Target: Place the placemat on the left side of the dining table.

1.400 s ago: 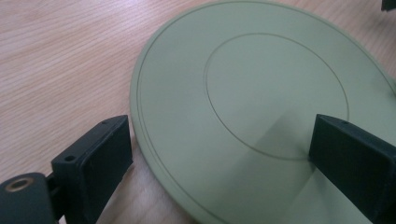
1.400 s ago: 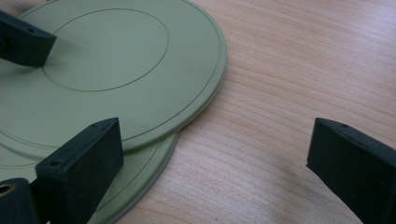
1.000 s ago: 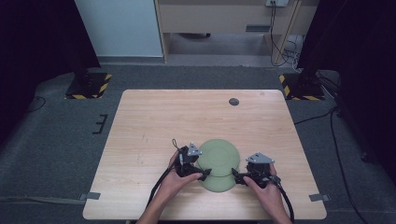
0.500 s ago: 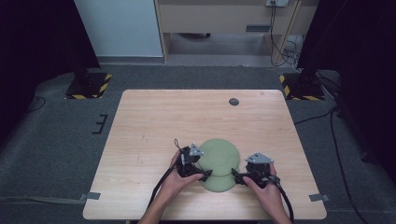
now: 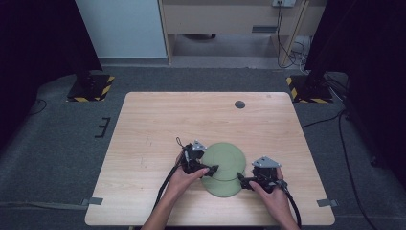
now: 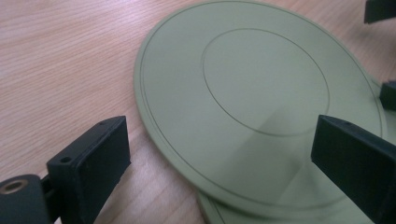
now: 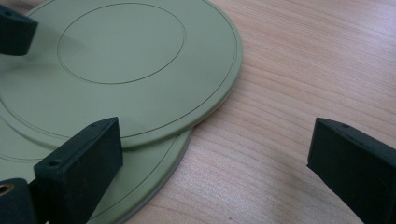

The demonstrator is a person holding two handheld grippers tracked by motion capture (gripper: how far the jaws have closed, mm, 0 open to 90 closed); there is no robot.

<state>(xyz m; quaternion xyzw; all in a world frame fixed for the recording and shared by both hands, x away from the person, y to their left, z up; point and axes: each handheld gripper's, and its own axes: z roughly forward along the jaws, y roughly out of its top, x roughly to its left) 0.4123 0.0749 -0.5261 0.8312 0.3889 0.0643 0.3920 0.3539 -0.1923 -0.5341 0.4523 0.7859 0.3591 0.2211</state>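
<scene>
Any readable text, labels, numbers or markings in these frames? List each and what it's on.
None readable.
Upper plate: engraved rings, no lettering.
Lower plate: a ring line, no lettering.
Left hand-held gripper and right hand-held gripper: no print seen.
Table: bare wood grain; the dark disc near its far edge is too small to tell.
Yellow-black hazard stripes on the floor stands, no words.

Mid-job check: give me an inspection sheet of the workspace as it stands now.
Surface: wooden table, small dark round disc near far edge.
Job's things: two green plates, upper plate overlapping lower plate.
Clutter: nothing seen.
Grippers: left gripper open at the upper plate's edge; right gripper open beside the plates.
Cables: one cable trails from each gripper.
Surroundings: grey carpet, striped stand bases.
</scene>
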